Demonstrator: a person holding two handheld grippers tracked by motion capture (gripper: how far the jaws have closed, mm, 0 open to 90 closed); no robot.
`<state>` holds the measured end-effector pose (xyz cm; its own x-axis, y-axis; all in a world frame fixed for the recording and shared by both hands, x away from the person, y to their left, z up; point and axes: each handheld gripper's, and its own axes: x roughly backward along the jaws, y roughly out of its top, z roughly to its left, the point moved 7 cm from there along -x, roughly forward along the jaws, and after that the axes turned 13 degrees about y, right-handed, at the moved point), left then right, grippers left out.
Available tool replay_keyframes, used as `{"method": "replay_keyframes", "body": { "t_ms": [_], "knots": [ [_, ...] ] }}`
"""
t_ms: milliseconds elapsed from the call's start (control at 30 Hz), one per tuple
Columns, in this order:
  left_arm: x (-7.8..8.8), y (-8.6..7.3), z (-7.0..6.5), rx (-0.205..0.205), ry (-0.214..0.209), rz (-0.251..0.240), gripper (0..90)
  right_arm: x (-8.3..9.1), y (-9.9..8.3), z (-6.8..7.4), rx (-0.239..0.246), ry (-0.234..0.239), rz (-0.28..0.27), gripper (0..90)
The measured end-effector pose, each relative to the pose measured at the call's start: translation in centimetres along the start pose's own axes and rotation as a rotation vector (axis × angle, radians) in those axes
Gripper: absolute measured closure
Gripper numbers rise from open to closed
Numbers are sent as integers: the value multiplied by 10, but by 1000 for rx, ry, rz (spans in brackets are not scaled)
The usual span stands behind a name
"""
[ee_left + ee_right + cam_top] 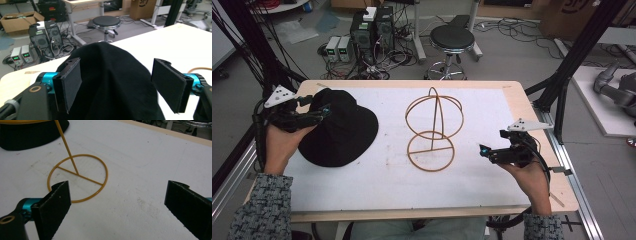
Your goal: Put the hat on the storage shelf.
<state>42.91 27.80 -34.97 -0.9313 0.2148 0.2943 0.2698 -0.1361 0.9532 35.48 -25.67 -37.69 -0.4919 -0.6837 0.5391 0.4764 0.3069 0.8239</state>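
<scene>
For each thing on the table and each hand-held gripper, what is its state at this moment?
Black hat: lying flat on the table, crown up, not yet on the stand.
Wire hat stand: upright on its ring base, bare, nothing on it.
Left hand-held gripper: open, jaws on either side of the hat's crown, not closed on it.
Right hand-held gripper: open, holding nothing, near the stand's base ring.

Even indoor light, soft shadows, slight blur
</scene>
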Motion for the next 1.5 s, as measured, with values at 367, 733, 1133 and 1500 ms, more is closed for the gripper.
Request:
{"method": "replay_keyframes", "body": {
  "t_ms": [367, 733, 1133, 1500],
  "knots": [
    [-15, -3, 7, 48, 19, -1, 269, 5, -6, 3, -3, -7, 4, 65],
    [-28, -12, 3, 47, 10, 44, 319, 10, -8, 5, -8, -16, 0, 65],
    [-27, -15, -2, 49, -25, 58, 718, 11, -8, 5, -5, -18, -1, 65],
    [-22, -8, -4, 76, -25, 36, 853, 8, -9, 5, -10, -11, 5, 65]
  ]
}}
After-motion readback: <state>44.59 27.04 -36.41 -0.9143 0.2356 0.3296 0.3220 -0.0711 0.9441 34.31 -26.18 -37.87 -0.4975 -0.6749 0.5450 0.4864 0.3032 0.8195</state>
